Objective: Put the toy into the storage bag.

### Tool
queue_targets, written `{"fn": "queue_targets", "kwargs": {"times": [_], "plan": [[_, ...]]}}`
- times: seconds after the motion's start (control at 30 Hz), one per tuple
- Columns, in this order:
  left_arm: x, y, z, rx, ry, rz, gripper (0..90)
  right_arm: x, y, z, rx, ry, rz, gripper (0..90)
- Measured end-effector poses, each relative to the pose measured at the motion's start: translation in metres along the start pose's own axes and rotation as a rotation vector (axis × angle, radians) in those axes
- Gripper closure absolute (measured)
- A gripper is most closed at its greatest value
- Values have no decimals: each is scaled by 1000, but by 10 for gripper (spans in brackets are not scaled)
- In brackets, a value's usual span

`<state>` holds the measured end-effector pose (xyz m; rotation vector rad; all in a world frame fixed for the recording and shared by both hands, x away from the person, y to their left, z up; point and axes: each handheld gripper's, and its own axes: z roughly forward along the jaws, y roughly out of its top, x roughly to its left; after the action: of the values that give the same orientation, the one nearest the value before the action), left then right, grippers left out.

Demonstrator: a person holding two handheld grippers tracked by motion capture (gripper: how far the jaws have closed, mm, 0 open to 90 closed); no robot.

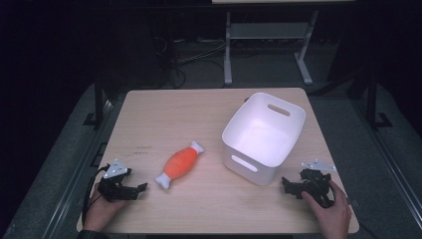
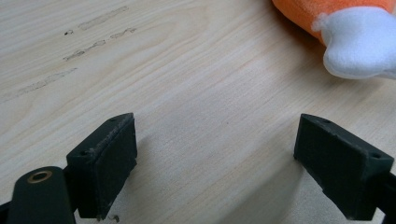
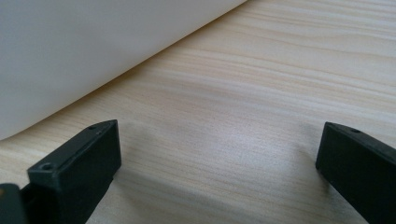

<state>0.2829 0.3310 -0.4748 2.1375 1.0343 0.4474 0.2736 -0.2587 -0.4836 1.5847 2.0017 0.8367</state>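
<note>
An orange plush toy with white ends [image 1: 179, 164] lies slanted on the wooden table, left of a white plastic bin [image 1: 263, 135] with handle slots. My left gripper [image 1: 141, 189] rests on the table at the near left, open, its jaws pointing right toward the toy's lower white end [image 2: 359, 44]. Bare wood lies between its jaws [image 2: 217, 154]. My right gripper [image 1: 287, 185] sits near the front right, open, just below the bin's near corner. The bin's white wall [image 3: 84, 51] rises ahead of its spread jaws [image 3: 219, 158], which hold nothing.
The table's front edge [image 1: 214, 232] runs close behind both hands. Faint pencil-like marks [image 1: 143, 149] show on the wood left of the toy. Beyond the table stand a white desk frame [image 1: 266, 45] and cables on a dark floor.
</note>
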Motion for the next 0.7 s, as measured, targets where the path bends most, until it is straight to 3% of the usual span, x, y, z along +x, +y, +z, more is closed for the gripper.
{"fn": "queue_targets", "kwargs": {"times": [0.33, 0.7], "plan": [[0, -1, -1, -1, 1, -2, 125, 0, 0, 0, 0, 0, 0, 0], [-2, 8, -10, 34, -20, -13, 135, 0, 0, 0, 0, 0, 0, 0]]}}
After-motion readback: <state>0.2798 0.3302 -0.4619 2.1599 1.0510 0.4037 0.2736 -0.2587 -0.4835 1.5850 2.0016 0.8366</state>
